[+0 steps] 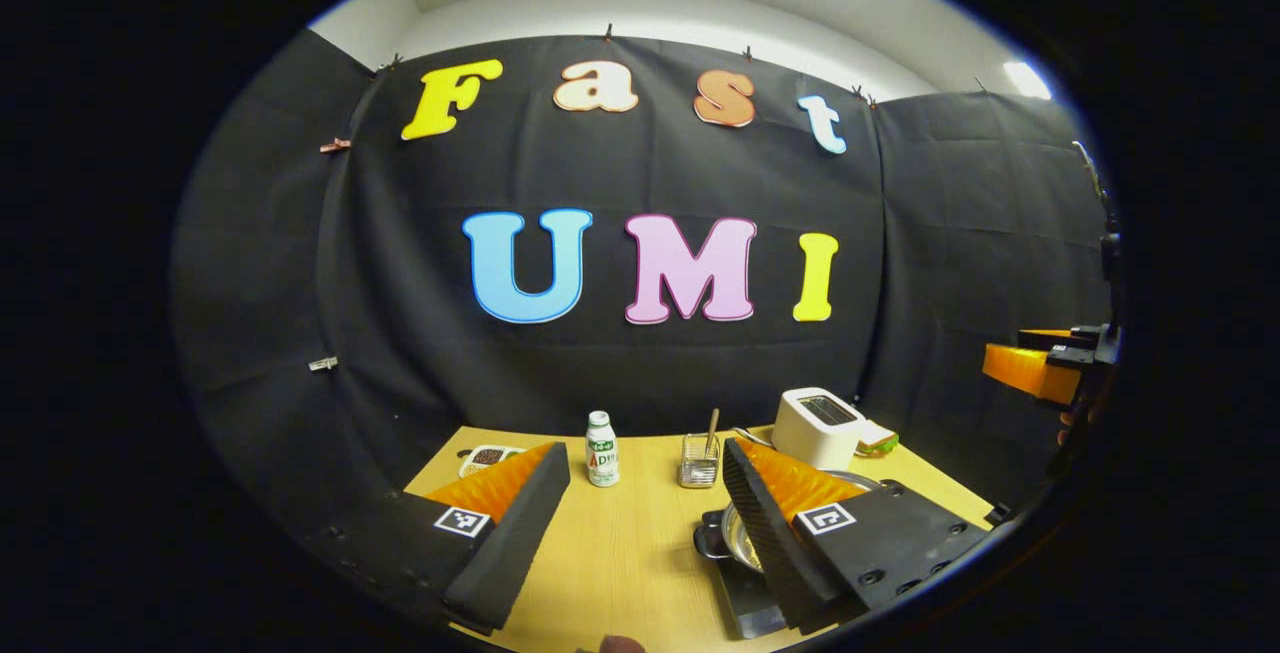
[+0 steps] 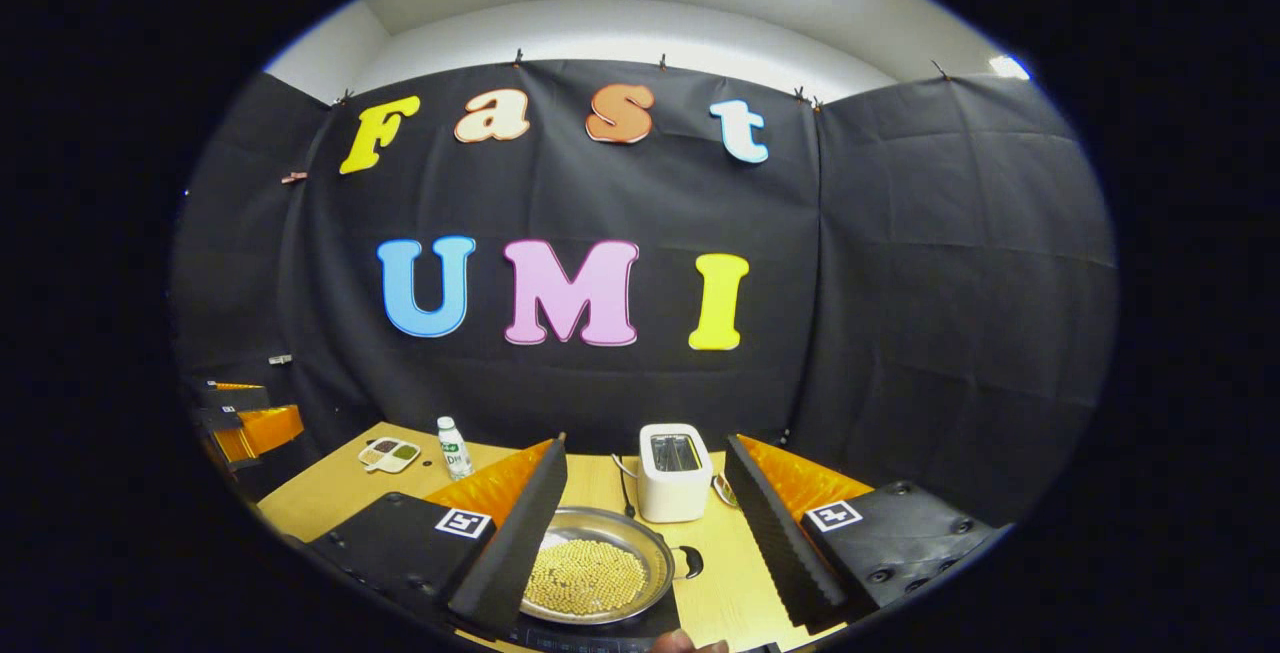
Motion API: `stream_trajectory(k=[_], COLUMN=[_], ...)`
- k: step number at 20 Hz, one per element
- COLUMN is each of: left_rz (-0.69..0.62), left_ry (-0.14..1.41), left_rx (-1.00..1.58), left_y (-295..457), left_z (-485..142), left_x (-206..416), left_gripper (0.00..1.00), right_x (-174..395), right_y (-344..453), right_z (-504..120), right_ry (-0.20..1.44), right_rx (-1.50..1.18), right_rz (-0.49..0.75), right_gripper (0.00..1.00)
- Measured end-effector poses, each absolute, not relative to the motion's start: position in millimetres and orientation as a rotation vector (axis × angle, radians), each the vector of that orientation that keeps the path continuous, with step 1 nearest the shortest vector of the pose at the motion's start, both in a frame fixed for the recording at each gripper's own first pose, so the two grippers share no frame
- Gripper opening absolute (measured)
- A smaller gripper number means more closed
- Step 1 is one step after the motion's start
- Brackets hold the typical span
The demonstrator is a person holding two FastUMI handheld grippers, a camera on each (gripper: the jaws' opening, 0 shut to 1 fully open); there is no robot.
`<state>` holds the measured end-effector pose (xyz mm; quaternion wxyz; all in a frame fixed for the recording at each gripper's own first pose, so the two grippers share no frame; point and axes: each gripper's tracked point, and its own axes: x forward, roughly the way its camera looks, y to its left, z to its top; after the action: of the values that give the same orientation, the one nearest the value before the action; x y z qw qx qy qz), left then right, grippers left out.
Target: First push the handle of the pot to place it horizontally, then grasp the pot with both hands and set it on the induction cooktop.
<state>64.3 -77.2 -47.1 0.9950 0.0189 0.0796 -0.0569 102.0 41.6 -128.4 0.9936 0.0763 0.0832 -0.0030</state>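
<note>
1. Right now your left gripper (image 1: 640, 523) hangs above the worktop (image 1: 620, 553) with fingers spread wide, gripping nothing.
2. Your right gripper (image 2: 645, 533) is likewise spread apart and empty, raised over the worktop.
3. Pot (image 2: 595, 563) sits on the induction cooktop (image 2: 600, 633), just ahead of and between your right gripper's fingers; its left rim is hidden behind the left finger.
4. Pot is filled with small yellow grains; one dark loop handle (image 2: 690, 561) sticks out on its right side.
5. From your left gripper, the pot (image 1: 735, 533) lies mostly behind the right finger.
6. Toaster (image 2: 673, 471) stands beyond the pot.
7. Small bottle (image 1: 601, 449) and wire basket (image 1: 699, 463) stand far ahead between your left gripper's fingers.
8. Divided snack tray (image 2: 388, 453) lies far left.
</note>
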Motion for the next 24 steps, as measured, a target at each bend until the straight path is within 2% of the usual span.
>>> stream_trajectory(k=[3,4,7,8,9,11,19,20,23,24], left_rz=[-0.091,-0.083,-0.092,-0.087,-0.078,-0.062,-0.054,-0.052,-0.046,-0.046], left_ry=[0.107,0.088,0.035,0.018,0.006,-0.002,-0.014,-0.015,-0.012,-0.012], left_rx=[0.015,0.019,-0.042,-0.062,-0.060,-0.036,0.008,0.008,0.016,0.021], left_y=[-64,-60,-54,-50,-41,-30,-25,-25,-23,-24], left_z=[-22,-13,14,24,28,30,31,30,27,28], left_x=[53,49,38,35,32,25,5,5,5,4], left_gripper=[0.96,0.96,0.95,0.96,0.96,0.95,0.96,0.96,0.95,0.95], right_x=[95,91,79,75,69,60,43,43,40,41], right_y=[47,51,53,56,57,59,53,53,54,55], right_z=[-98,-87,-65,-60,-55,-48,-52,-52,-57,-57], right_ry=[0.098,0.079,0.028,0.020,0.013,-0.002,0.009,0.009,0.018,0.021], right_rx=[0.138,0.141,0.142,0.134,0.123,0.115,0.140,0.140,0.136,0.130], right_rz=[-0.013,-0.014,-0.026,-0.026,-0.027,-0.030,-0.080,-0.082,-0.081,-0.078], right_gripper=[1.00,0.96,0.96,0.92,0.96,0.96,0.96,0.92,0.96,0.92])
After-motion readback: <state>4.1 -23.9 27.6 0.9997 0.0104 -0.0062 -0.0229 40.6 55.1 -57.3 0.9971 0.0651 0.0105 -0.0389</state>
